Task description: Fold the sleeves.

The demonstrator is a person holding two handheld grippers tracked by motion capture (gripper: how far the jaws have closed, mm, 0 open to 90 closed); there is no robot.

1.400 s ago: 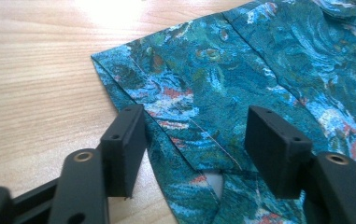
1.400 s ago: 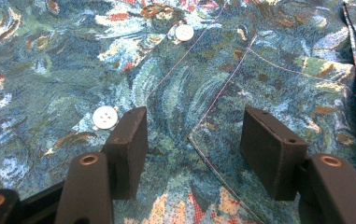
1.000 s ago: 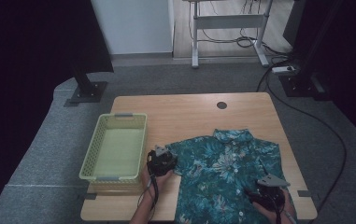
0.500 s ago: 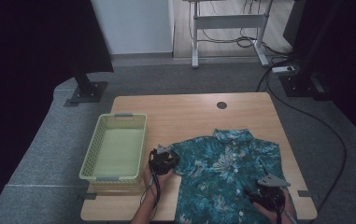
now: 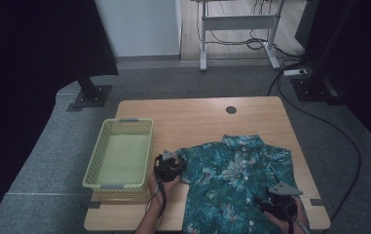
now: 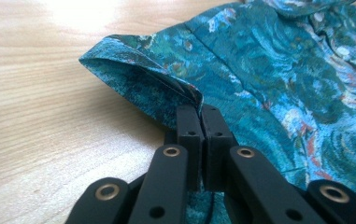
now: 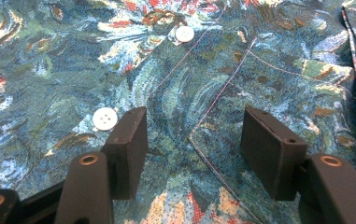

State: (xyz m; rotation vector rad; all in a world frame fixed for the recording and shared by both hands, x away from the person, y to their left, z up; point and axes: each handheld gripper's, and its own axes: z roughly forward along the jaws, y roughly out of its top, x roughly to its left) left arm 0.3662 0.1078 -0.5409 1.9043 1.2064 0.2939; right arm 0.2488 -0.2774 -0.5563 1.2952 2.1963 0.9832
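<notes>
My left gripper (image 6: 202, 122) pinches the sleeve hem of the floral shirt (image 5: 231, 183) spread toward the worktop's (image 5: 193, 114) front right corner, while my right gripper (image 7: 192, 140) hovers, jaws apart, over its pocket (image 7: 278, 88).

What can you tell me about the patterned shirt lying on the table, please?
The shirt is a short-sleeved, collared button-up in thin teal fabric with a leafy print and red-orange flecks, white buttons down the front and a stitched chest pocket. It lies spread flat, front up, collar away from the person, on the wooden table beside the yellow basket. The left gripper pinches its sleeve hem, lifting it slightly; the right gripper stands open over the pocket.
</notes>
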